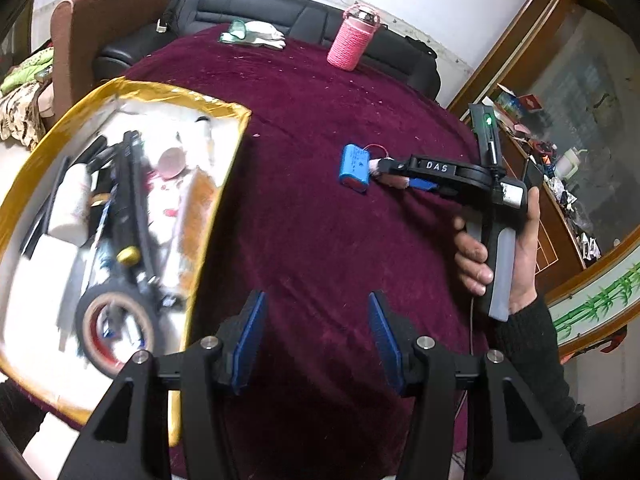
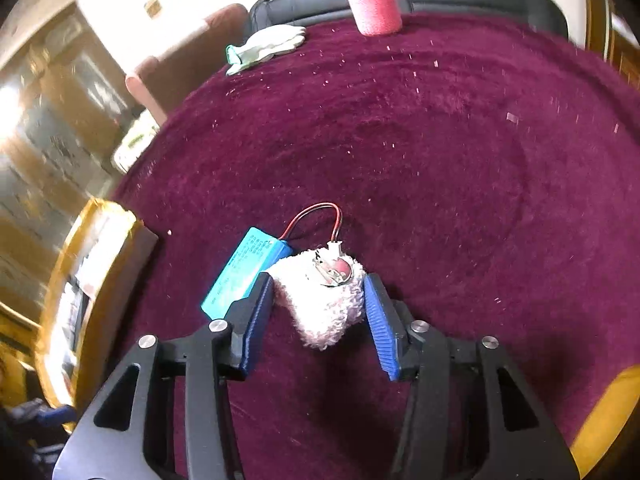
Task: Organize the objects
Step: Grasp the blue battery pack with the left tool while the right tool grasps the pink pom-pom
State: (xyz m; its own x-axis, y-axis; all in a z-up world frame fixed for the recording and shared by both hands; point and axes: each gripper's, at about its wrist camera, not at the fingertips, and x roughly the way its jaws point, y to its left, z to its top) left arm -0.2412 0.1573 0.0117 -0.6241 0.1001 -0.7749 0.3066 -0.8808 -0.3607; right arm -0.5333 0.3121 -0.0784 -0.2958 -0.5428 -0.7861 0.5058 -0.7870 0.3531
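Observation:
A pink fluffy pouch (image 2: 324, 308) with a metal clip on top lies on the maroon cloth (image 2: 440, 140), between the blue pads of my right gripper (image 2: 318, 280). The pads stand at its two sides without squeezing it, so the gripper is open. A blue battery pack (image 2: 240, 276) with a red and black wire (image 2: 316, 216) lies touching the pouch on the left. In the left wrist view, the right gripper (image 1: 390, 174) is held by a hand (image 1: 476, 256) beside the battery pack (image 1: 354, 167). My left gripper (image 1: 316, 296) hangs open and empty over bare cloth.
A box with a yellow-taped rim (image 1: 168, 90) at the left holds a tape roll, white bottles and black items. A pink bottle (image 1: 350, 40) and pale gloves (image 1: 260, 34) sit at the far edge, before a black sofa (image 1: 256, 8). A cluttered wooden cabinet (image 1: 560, 140) stands to the right.

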